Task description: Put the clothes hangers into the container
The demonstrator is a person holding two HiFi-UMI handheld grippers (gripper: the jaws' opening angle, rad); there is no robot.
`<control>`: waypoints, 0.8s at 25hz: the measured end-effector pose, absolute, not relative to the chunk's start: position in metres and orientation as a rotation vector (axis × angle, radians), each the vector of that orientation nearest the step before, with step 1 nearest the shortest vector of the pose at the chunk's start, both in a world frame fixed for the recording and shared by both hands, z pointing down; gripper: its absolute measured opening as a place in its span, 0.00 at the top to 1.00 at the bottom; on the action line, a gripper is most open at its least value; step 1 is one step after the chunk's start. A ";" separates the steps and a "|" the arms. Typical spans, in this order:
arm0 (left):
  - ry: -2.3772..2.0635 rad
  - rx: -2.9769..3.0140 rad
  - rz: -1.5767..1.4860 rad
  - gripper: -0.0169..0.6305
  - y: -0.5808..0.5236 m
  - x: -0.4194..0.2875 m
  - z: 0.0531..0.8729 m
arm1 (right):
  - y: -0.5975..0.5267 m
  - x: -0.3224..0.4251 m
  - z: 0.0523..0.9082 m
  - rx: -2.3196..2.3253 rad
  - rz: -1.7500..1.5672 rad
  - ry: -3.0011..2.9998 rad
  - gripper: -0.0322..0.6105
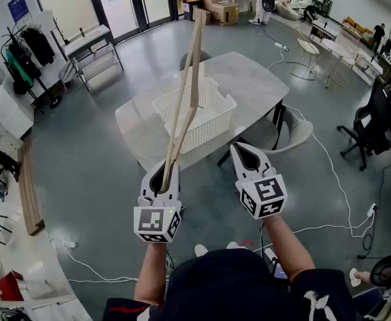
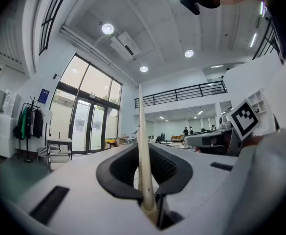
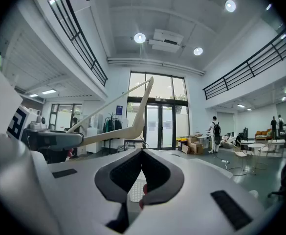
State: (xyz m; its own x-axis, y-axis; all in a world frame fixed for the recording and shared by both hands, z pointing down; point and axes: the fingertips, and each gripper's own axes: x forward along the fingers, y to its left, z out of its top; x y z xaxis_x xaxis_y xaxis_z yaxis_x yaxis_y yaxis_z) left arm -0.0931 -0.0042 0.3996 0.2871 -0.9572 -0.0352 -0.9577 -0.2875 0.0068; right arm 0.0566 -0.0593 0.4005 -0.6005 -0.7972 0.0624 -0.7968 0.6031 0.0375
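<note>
Pale wooden clothes hanger [image 1: 186, 92], clamped end-on in the left gripper [image 1: 163, 177], points ahead over the white lattice basket [image 1: 210, 131] by the grey table's [image 1: 262, 85] near edge; right gripper [image 1: 248, 156] seems closed, empty.

Interior bright and evenly lit. Sources: round ceiling lights [image 2: 108, 29] and daylight through the glass doors [image 3: 158, 126].

Head view: sharp, colours muted. The table [image 1: 262, 85] top shows a pale sheen, and the shadows beneath it are soft and weak. Barrel distortion curves the floor [image 1: 81, 179] towards the edges.

Both gripper views: circular fisheye frames with black corners and bowed railings. The ceiling lights are blown out to white with faint halos.

Left gripper view: the near end of the wooden clothes hanger [image 2: 143, 180] is out of focus, while the background is sharper.
</note>
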 end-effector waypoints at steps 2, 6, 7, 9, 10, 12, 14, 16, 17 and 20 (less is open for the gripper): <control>1.865 -2.507 0.053 0.89 -0.004 -0.093 0.399 | -0.059 0.056 0.399 1.374 0.000 -2.760 0.92; 1.858 -2.507 0.056 0.89 -0.004 -0.093 0.399 | -0.059 0.055 0.398 1.378 -0.005 -2.766 0.92; 1.856 -2.507 0.056 0.89 -0.004 -0.093 0.399 | -0.059 0.054 0.397 1.379 -0.007 -2.766 0.92; 1.851 -2.506 0.055 0.89 -0.003 -0.094 0.398 | -0.059 0.053 0.396 1.382 -0.009 -2.766 0.92; 1.848 -2.507 0.054 0.89 -0.002 -0.095 0.398 | -0.059 0.052 0.395 1.383 -0.010 -2.767 0.92; 1.846 -2.510 0.053 0.89 0.000 -0.097 0.400 | -0.057 0.048 0.396 1.385 -0.015 -2.770 0.92; 1.846 -2.514 0.058 0.89 0.004 -0.102 0.402 | -0.053 0.044 0.396 1.388 -0.018 -2.770 0.92; 1.843 -2.519 0.059 0.89 0.008 -0.108 0.403 | -0.049 0.038 0.397 1.392 -0.018 -2.767 0.92; 1.841 -2.521 0.057 0.89 0.009 -0.110 0.403 | -0.047 0.036 0.397 1.394 -0.018 -2.765 0.92; 1.837 -2.531 0.057 0.89 0.010 -0.113 0.404 | -0.044 0.033 0.397 1.402 -0.019 -2.758 0.92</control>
